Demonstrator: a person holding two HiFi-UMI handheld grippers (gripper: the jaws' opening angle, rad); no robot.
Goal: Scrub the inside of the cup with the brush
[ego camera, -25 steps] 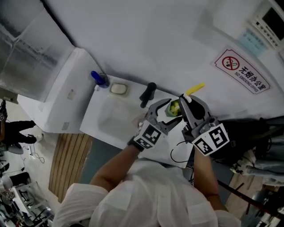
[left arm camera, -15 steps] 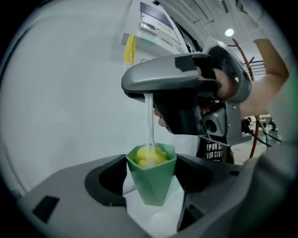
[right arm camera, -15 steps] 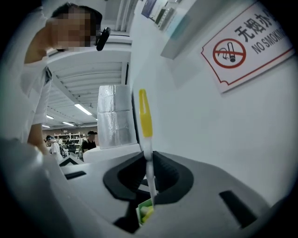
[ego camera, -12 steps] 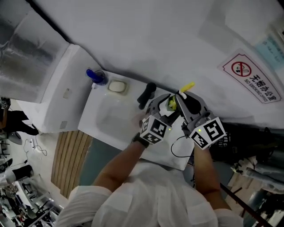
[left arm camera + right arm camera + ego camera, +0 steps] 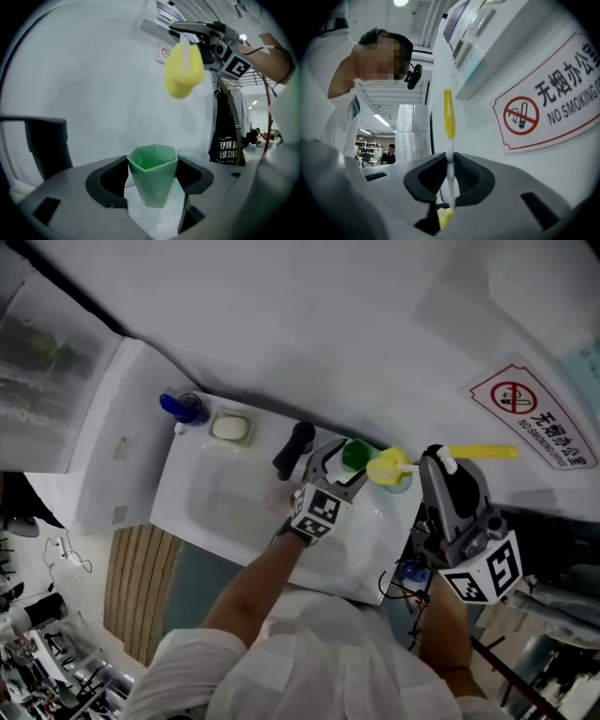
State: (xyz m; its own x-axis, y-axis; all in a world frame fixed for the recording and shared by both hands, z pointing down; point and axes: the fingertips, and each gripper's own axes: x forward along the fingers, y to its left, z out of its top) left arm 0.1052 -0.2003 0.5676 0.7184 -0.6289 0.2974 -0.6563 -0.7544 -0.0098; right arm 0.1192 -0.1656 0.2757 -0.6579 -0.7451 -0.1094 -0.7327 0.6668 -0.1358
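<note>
My left gripper [image 5: 349, 457] is shut on a green faceted cup [image 5: 356, 455], held upright over the right end of the white sink [image 5: 211, 498]. In the left gripper view the cup [image 5: 152, 180] stands between the two black pads, mouth up. The brush has a yellow sponge head [image 5: 386, 468] and a white and yellow handle [image 5: 480, 453]. My right gripper [image 5: 435, 459] is shut on that handle [image 5: 449, 136]. The sponge head [image 5: 183, 70] hangs outside the cup, above it and to its right.
A black faucet [image 5: 292, 448] rises at the sink's back edge, with a soap dish [image 5: 230, 428] and a blue bottle [image 5: 181, 408] to its left. A no-smoking sign [image 5: 534, 414] is on the white wall. A pale clear cup [image 5: 194, 153] stands behind the green one.
The right gripper has drawn back to the right and pulled the brush head out of the cup. The left gripper and cup have stayed roughly where they were.
</note>
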